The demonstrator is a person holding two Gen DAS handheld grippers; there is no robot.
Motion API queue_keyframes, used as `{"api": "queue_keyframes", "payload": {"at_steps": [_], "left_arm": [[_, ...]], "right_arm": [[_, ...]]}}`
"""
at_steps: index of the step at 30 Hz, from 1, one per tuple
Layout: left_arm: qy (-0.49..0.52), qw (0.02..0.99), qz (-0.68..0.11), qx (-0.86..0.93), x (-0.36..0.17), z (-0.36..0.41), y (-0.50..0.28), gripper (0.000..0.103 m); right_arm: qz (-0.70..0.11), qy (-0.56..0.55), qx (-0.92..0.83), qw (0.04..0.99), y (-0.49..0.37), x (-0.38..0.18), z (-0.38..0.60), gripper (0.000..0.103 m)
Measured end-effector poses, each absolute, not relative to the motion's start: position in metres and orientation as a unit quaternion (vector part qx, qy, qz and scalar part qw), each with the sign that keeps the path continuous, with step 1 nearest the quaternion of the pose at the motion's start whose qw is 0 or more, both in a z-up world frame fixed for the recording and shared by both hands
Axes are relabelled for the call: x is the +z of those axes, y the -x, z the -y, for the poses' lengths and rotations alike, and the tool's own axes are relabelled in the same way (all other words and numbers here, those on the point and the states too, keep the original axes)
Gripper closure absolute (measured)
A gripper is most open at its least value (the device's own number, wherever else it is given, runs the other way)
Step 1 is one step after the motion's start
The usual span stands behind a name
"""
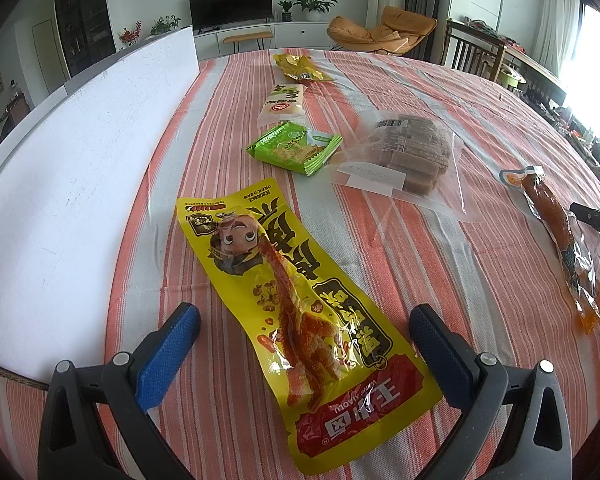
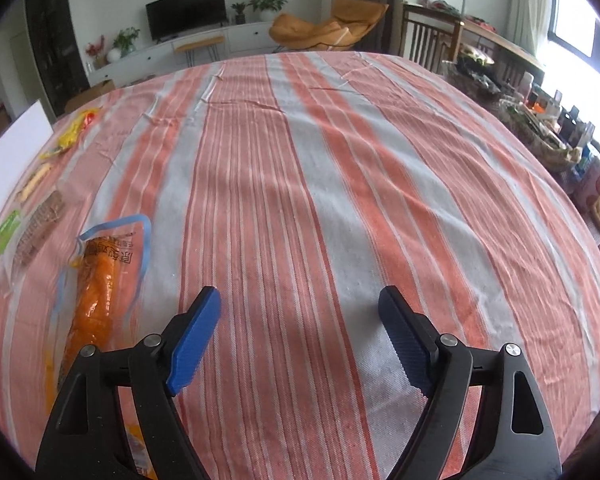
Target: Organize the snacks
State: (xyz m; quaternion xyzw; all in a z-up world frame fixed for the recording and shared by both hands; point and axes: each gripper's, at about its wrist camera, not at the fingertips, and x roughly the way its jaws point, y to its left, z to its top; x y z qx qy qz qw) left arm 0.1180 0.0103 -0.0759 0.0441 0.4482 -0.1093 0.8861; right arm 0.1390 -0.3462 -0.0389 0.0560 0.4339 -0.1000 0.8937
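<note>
Snacks lie spread over a striped tablecloth (image 2: 340, 184) in orange and grey. Between the spread fingers of the left claw (image 1: 305, 322) lies a long yellow packet (image 1: 300, 320) with a cartoon face and a red band at its near end; it runs lengthwise out from the claw, and neither blue pad (image 1: 168, 356) touches it, so this claw stands open. Ahead of the claw, past the far end of the yellow packet, sits a small green cracker packet (image 1: 294, 148). Just right of that lies a clear bag of brown bars (image 1: 408, 152) bearing a white label. Farther ahead still are a pale long packet (image 1: 282, 104) and, beyond it, a crumpled yellow wrapper (image 1: 300, 68). Well off to the right of the left claw lies a sausage in clear wrap (image 1: 560, 236). A white board (image 1: 72, 152) stands along the left side of the table.

The right claw (image 2: 300, 322) is also open, its jaws wide apart with only bare cloth between them. The same sausage (image 2: 96, 300), orange in its clear wrap with a blue edge, lies just to the left of this claw's left finger, passing partly under the finger's black arm. Whether it touches the claw cannot be told. The other snacks show small and blurred far off to the left
</note>
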Motion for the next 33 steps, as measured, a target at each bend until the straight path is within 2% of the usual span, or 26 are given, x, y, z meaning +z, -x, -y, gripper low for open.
{"api": "queue_keyframes", "payload": {"at_steps": [19, 26, 33], "left_arm": [[-0.047, 0.876, -0.458, -0.144, -0.074, -0.016, -0.118, 0.0], [0.035, 0.855, -0.481, -0.191, -0.065, -0.044, -0.114, 0.0], [-0.032, 0.863, -0.488, -0.128, -0.072, -0.016, -0.12, 0.001]], "right_arm": [[-0.434, -0.055, -0.1, 0.894, -0.138, -0.038, 0.346, 0.019], [-0.434, -0.055, -0.101, 0.894, -0.138, -0.038, 0.346, 0.019], [-0.434, -0.055, -0.101, 0.894, -0.138, -0.038, 0.346, 0.019]]}}
